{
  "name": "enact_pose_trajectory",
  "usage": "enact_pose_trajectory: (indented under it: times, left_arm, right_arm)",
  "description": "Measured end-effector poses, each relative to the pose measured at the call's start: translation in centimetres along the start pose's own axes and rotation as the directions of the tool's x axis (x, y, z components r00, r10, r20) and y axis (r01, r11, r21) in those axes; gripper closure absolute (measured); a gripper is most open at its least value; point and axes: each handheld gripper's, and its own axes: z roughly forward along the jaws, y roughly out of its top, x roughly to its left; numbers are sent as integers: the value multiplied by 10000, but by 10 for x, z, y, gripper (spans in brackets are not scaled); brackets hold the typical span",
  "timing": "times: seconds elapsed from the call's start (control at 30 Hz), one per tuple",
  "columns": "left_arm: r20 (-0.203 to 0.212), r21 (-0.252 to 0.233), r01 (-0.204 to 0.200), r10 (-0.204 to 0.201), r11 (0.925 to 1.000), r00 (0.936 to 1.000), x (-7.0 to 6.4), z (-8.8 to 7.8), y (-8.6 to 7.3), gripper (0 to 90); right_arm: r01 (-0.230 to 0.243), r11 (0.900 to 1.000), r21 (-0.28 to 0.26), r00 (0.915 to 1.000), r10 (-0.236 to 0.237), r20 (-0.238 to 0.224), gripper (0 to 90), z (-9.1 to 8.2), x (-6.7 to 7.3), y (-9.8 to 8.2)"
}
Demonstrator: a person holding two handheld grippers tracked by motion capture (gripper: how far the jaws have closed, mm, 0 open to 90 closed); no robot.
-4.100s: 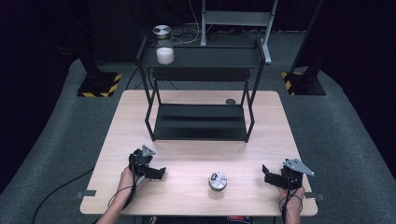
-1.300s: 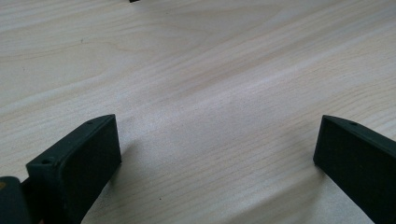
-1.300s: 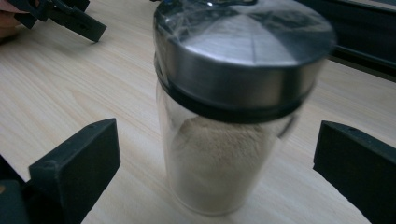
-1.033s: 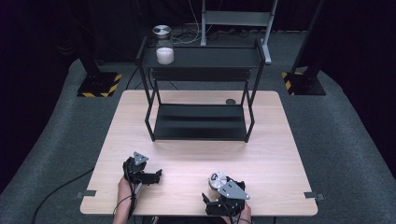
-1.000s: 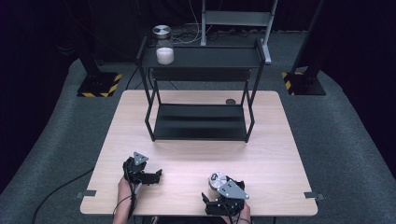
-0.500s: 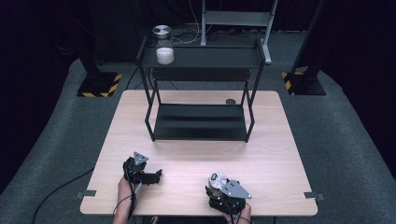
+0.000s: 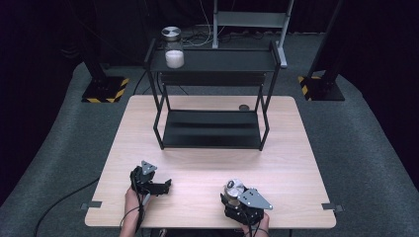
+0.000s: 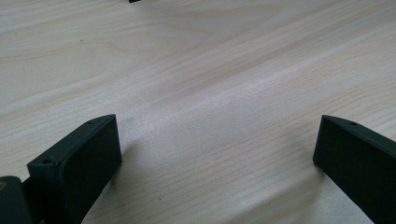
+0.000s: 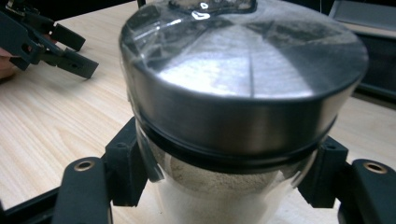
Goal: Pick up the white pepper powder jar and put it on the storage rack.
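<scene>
Glass jar (image 9: 243,116) clamped between the right gripper (image 9: 224,177) jaws.

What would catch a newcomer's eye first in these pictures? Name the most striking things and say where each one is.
The glass jar with its shiny metal lid stands out first, at the table's near edge, clamped between the jaws of the right gripper, with pale powder inside. Next comes the black two-tier rack at the far middle of the wooden table, with a second lidded jar on the left end of its top shelf. The left gripper rests open near the front left.
</scene>
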Motion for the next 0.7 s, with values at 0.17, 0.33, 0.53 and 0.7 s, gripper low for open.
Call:
enact_pose_trajectory:
  times: [0.17, 0.33, 0.53, 0.7]
  left_arm:
    - [-1, -5, -5, 5, 10000, 10000, 0, 0, 0, 4]
    - [13, -5, -9, 9, 10000, 10000, 0, 0, 0, 5]
    - [16, -10, -16, 16, 10000, 10000, 0, 0, 0, 4]
    - [14, -34, 11, -11, 10000, 10000, 0, 0, 0, 4]
  right_arm:
    - [82, 10000, -12, 9999, -81, 66, 302, -1, -4, 6]
    - [-72, 9999, -102, 9999, 73, 114, 301, -3, -11, 12]
    - [53, 9997, -224, 9997, -48, 225, 301, -5, -19, 21]
    - [53, 9996, -288, 9997, -46, 234, 302, -6, -24, 28]
